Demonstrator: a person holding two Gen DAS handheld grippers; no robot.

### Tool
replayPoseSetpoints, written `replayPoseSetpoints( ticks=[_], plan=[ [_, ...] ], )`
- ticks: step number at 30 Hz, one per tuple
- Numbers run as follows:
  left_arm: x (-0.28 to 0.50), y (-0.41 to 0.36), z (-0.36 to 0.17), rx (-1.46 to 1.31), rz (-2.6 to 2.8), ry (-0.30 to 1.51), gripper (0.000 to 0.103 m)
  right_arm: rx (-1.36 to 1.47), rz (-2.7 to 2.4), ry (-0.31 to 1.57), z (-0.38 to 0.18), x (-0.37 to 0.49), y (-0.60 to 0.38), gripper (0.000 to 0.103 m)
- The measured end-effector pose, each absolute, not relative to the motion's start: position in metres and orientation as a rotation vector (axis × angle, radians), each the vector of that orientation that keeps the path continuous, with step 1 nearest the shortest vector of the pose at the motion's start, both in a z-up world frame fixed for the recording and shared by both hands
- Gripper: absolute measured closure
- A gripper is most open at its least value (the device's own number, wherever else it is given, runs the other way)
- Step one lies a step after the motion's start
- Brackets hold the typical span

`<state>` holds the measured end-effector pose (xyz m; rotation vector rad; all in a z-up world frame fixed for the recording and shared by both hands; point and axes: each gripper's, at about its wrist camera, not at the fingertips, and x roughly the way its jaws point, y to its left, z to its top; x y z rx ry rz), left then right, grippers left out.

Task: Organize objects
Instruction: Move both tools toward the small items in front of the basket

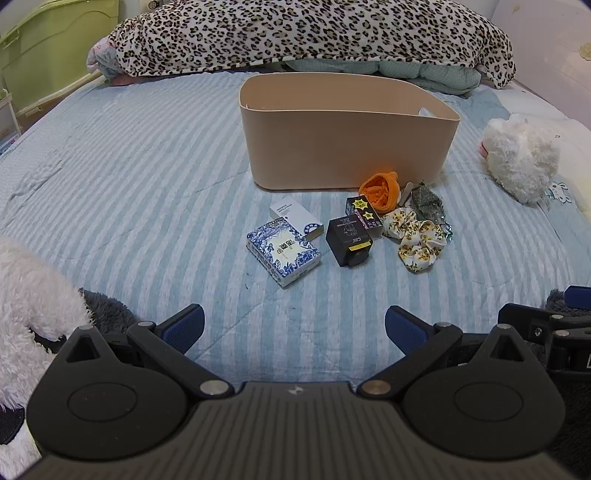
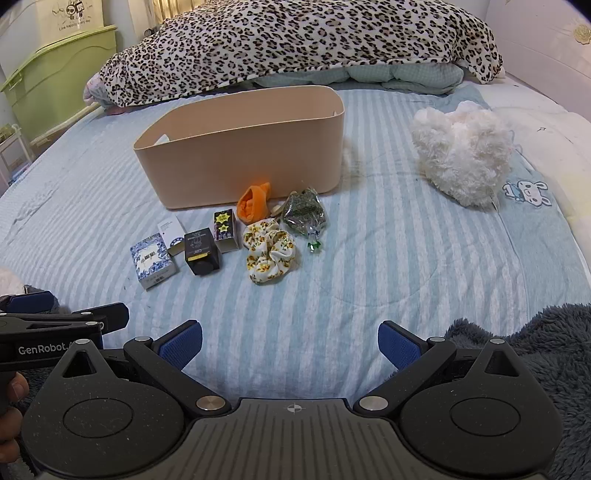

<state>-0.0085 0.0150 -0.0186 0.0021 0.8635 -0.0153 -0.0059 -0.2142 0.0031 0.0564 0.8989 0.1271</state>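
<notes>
A beige bin (image 1: pixel 347 147) (image 2: pixel 243 155) stands on the striped bed. In front of it lie a blue-and-white patterned box (image 1: pixel 282 253) (image 2: pixel 152 261), a white box (image 1: pixel 295 218) (image 2: pixel 173 230), a black box (image 1: pixel 349 240) (image 2: pixel 201 251), a dark box with yellow stars (image 1: pixel 364 216) (image 2: pixel 225 229), an orange cloth (image 1: pixel 380 190) (image 2: pixel 255 203), a floral scrunchie (image 1: pixel 417 236) (image 2: pixel 269 251) and a grey-green packet (image 1: pixel 426 201) (image 2: pixel 304 212). My left gripper (image 1: pixel 294 328) is open and empty, well short of the boxes. My right gripper (image 2: pixel 290 343) is open and empty, short of the scrunchie.
A white plush toy (image 1: pixel 521 158) (image 2: pixel 461 155) lies to the right of the bin. A leopard-print blanket (image 1: pixel 303 33) (image 2: pixel 295 40) is heaped behind it. A green cabinet (image 2: pixel 55 81) stands at the far left. A dark fleece (image 2: pixel 535 339) lies at the near right.
</notes>
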Motion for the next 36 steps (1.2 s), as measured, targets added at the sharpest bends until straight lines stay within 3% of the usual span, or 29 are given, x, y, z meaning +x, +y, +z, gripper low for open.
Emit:
replayPoseSetpoints(
  ticks=[36],
  plan=[
    [0.002, 0.018, -0.026, 0.008, -0.011, 0.900, 0.000, 0.036, 0.107, 0.922, 0.000, 0.008, -0.211, 0.000]
  ],
)
